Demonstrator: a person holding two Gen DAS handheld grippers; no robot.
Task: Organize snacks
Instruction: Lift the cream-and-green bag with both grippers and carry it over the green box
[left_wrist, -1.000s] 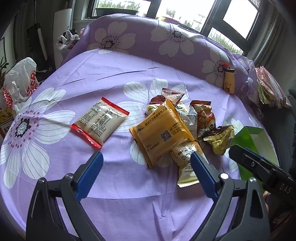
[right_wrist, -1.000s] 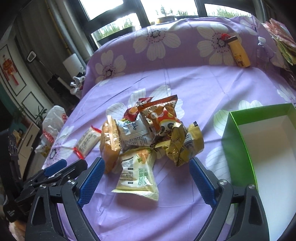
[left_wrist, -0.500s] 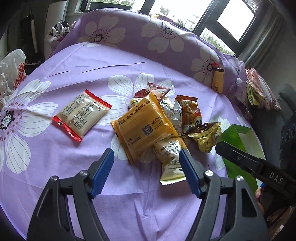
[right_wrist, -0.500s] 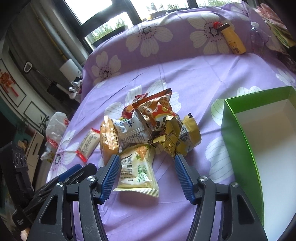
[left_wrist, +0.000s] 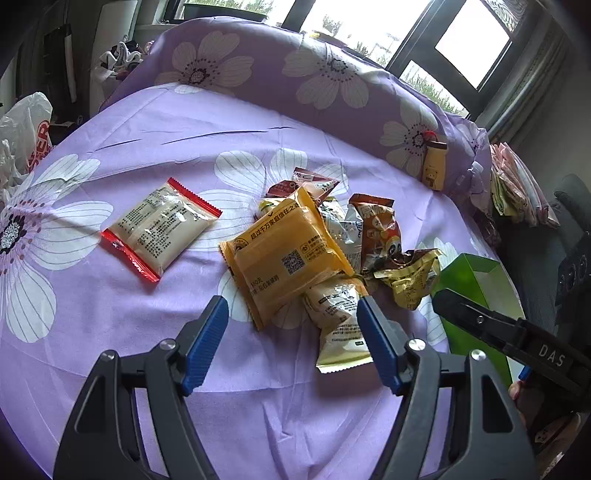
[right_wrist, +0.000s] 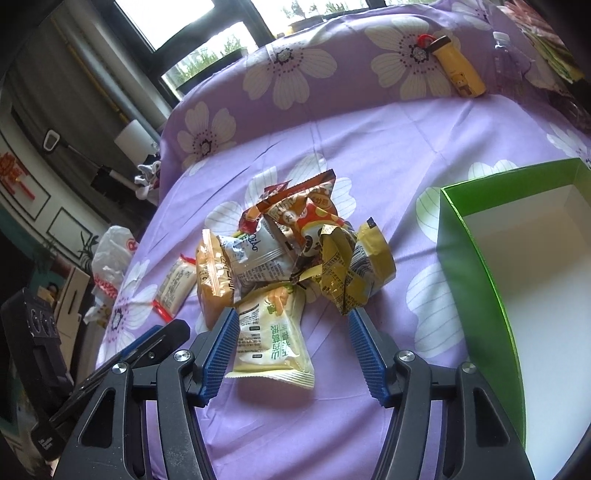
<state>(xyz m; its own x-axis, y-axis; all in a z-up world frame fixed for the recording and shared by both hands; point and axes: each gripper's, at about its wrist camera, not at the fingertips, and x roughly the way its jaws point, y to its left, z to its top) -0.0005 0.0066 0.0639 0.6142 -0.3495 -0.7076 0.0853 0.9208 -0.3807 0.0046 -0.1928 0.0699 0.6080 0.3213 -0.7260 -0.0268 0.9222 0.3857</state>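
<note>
Pale packet (right_wrist: 271, 332) lies on the bed at the pile's near edge, long axis running away from the right claw (right_wrist: 290, 349), which hangs released over it, nearer than the released left claw (left_wrist: 291, 341); box (right_wrist: 476, 280) to its right.

A heap of snack packets (left_wrist: 317, 243) lies at the frame centre in the left wrist view, on a bed sheet (left_wrist: 184, 147). One lone packet (left_wrist: 162, 229) lies apart, left of the heap. An open box (right_wrist: 517, 295) stands right of the heap. At the upper right, a small bottle (right_wrist: 458, 74) leans on the raised bedding behind.
</note>
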